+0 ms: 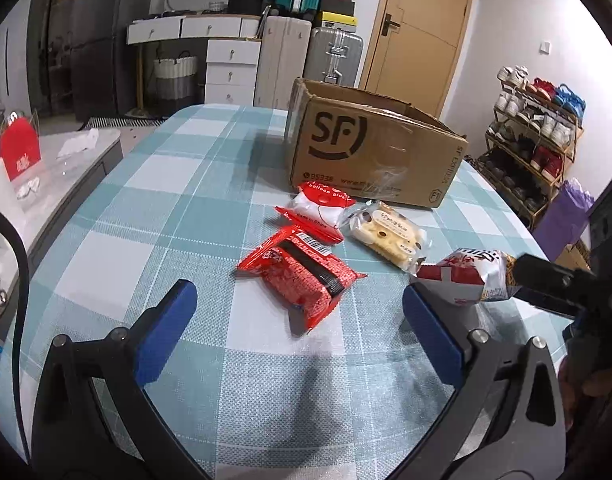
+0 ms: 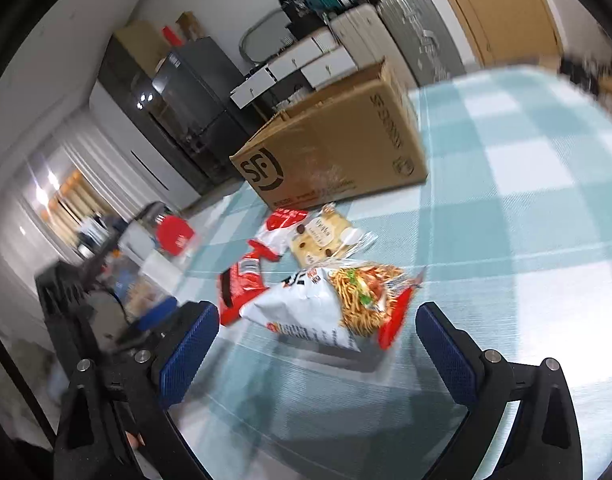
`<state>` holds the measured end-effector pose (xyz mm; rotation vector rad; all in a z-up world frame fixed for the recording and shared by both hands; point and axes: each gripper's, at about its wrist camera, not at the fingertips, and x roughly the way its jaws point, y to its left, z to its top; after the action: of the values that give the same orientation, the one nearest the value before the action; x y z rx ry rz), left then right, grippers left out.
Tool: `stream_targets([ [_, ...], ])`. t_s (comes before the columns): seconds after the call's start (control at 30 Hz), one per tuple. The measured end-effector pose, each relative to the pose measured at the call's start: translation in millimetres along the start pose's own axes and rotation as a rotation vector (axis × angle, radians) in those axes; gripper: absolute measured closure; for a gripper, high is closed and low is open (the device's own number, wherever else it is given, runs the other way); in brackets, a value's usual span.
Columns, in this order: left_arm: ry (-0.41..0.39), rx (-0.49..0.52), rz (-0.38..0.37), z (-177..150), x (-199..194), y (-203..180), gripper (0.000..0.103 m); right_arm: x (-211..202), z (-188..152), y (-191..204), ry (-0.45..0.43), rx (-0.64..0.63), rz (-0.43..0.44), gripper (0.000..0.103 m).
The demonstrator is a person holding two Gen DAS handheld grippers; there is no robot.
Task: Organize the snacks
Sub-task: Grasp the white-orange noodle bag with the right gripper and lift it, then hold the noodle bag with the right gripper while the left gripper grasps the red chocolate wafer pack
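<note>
On a checked table (image 1: 146,184), snacks lay before the box (image 1: 370,148), awaiting packing; my left gripper (image 1: 300,320) and right gripper (image 2: 318,344) gaped wide, the noodle bag (image 2: 330,300) apparently unheld.

Snack packets (image 1: 302,276) before cardboard box (image 1: 370,148)

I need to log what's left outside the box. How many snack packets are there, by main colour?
Red: 1, the red packet
Red and white: 2, the balloon-glue packet and the noodle packet
Pale yellow: 1, the cake packet
Total: 4
</note>
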<state>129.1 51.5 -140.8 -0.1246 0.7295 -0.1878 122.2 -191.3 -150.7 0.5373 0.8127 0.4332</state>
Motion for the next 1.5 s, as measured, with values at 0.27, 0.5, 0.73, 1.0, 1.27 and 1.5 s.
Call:
stream_targets([
  [0.27,0.018,-0.03,-0.025,-0.2,4.3,6.6,0.0,31.5,14.5,-14.2,0.057,0.139,-0.003,0.003],
  [0.5,0.034,-0.052,-0.045,-0.6,7.9,10.0,0.0,38.1,13.6,-15.1,0.049,0.125,-0.036,0.028],
  [0.73,0.033,-0.094,-0.054,-1.6,8.8,17.0,0.0,32.9,2.1,-3.0,0.036,0.021,-0.053,0.039],
  [1.0,0.034,-0.097,-0.052,-1.1,9.7,16.6,0.0,23.2,-3.2,-13.9,0.031,0.081,0.022,0.051],
  [1.27,0.041,-0.097,-0.045,-2.1,9.6,16.7,0.0,13.1,-5.4,-16.4,0.013,0.06,0.036,0.056],
  [1.5,0.072,-0.099,-0.027,-1.5,17.6,16.7,0.0,5.7,-6.2,-23.1,-0.003,0.058,0.027,0.056],
])
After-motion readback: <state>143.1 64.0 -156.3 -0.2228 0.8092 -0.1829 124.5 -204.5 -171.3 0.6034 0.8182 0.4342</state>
